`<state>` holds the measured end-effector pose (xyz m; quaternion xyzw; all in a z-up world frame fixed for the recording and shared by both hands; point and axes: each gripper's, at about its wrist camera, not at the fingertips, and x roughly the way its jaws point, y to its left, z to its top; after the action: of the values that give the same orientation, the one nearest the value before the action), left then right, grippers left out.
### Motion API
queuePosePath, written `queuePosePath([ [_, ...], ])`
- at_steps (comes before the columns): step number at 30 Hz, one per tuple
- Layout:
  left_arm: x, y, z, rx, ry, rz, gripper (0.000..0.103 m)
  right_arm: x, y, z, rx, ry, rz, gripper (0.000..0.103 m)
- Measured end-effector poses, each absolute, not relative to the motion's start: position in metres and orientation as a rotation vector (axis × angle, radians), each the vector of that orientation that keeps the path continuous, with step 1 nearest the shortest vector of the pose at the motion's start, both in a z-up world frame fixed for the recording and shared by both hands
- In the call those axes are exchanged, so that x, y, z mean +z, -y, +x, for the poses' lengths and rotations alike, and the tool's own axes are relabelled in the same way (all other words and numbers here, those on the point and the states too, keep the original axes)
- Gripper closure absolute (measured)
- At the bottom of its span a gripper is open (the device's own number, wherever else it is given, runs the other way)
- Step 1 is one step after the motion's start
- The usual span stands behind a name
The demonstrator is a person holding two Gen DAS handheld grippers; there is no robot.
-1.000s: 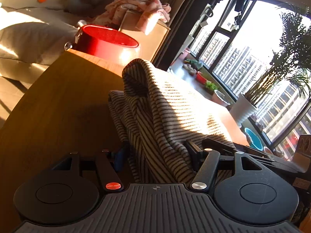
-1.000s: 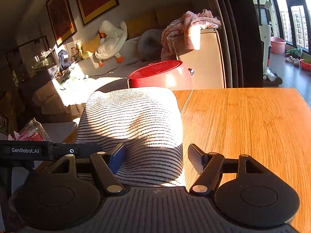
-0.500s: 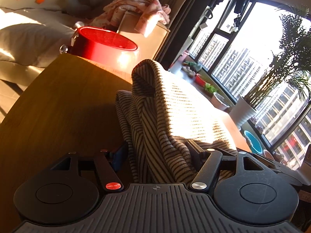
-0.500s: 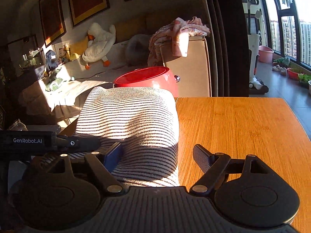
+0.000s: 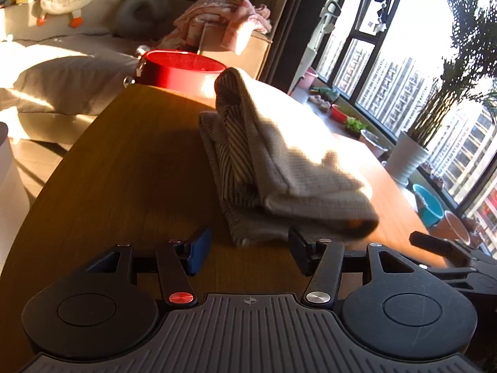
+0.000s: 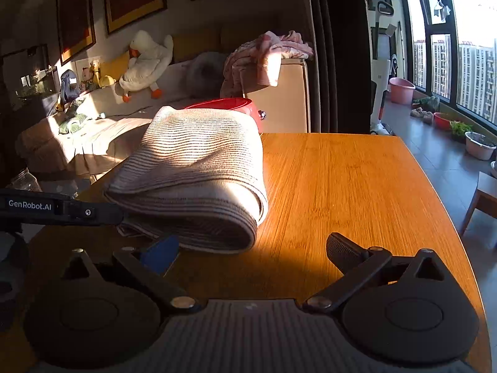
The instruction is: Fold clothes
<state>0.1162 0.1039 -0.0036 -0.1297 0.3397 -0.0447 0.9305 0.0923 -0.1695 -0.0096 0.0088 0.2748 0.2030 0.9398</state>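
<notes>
A striped knit garment (image 5: 279,161) lies folded in a thick bundle on the wooden table (image 5: 124,171). My left gripper (image 5: 248,248) sits just short of its near edge. Its jaws are closing, the pads touch no cloth, and only a corner of the fabric reaches the line of the fingertips. In the right wrist view the same garment (image 6: 198,171) lies ahead and to the left. My right gripper (image 6: 251,251) is behind its near fold with jaws opening wide and only bare table (image 6: 341,186) between them.
A red pot (image 5: 183,68) stands past the table's far edge, beside a beige box draped with pink clothes (image 5: 223,21). A sofa with a plush duck (image 6: 146,59) is behind. The left gripper's body (image 6: 62,208) lies beside the garment. Plants and tubs line the window floor.
Both grippers have let go of the striped garment and drawn back. It now lies folded on the table, and the right jaws stand much wider.
</notes>
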Motion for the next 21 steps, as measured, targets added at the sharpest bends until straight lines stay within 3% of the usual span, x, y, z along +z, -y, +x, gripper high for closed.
queuePosePath([
  [2,-0.009,-0.091,0.091,-0.048,-0.711,-0.242,0.011,-0.011,0.176,0.066,0.388,-0.579,0.029,0.000],
  [6,-0.013,-0.069,0.054,0.014,-0.722,-0.199,0.002,-0.015,0.188,0.034,0.361,-0.655,0.071,0.000],
  [12,-0.024,-0.035,0.030,0.123,-0.721,-0.036,0.000,-0.022,0.185,0.020,0.217,-0.735,-0.008,0.000],
  [21,-0.021,-0.037,0.029,0.154,-0.720,-0.057,0.000,-0.026,0.181,0.023,0.169,-0.740,-0.056,0.000],
])
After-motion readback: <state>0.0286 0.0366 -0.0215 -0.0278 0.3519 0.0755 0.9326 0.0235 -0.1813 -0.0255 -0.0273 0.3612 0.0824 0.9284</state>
